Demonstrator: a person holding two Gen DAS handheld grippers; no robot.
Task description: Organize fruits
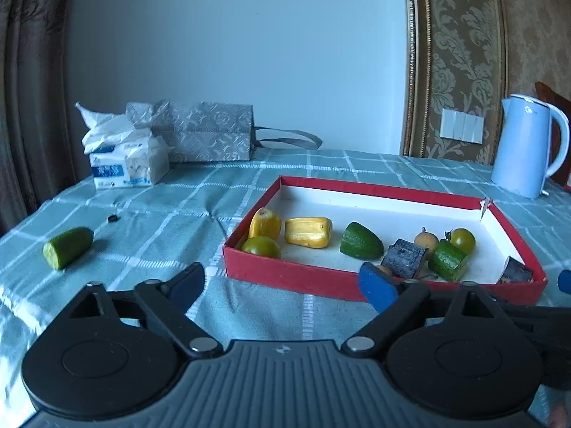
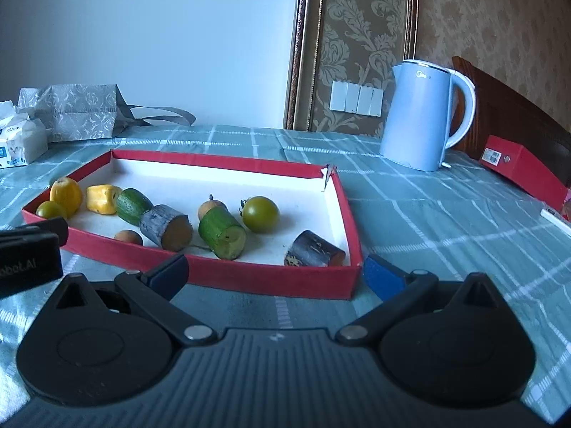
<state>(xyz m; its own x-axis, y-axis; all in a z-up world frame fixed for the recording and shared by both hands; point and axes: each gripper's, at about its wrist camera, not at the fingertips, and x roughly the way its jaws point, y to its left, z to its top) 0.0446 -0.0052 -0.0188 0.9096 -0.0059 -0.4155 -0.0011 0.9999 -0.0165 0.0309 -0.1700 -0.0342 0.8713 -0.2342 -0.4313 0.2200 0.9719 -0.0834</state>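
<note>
left gripper (image 2: 28,253) housing reads "obot.ai"; kettle (image 2: 421,114) logo too small.

A shallow red cardboard tray (image 1: 296,274) sits mid-frame on the checked teal tablecloth (image 1: 171,214). Inside it, two yellow fruit pieces (image 1: 308,232) lie at the left end beside a small round green fruit (image 1: 261,246); a dark cut cane segment (image 1: 405,257) lies further right. A green cucumber half (image 1: 67,248) lies outside, far left. A pale blue kettle (image 1: 524,146) stands at right, behind the tray; a white tissue pack (image 1: 128,164) sits upper left.
</note>
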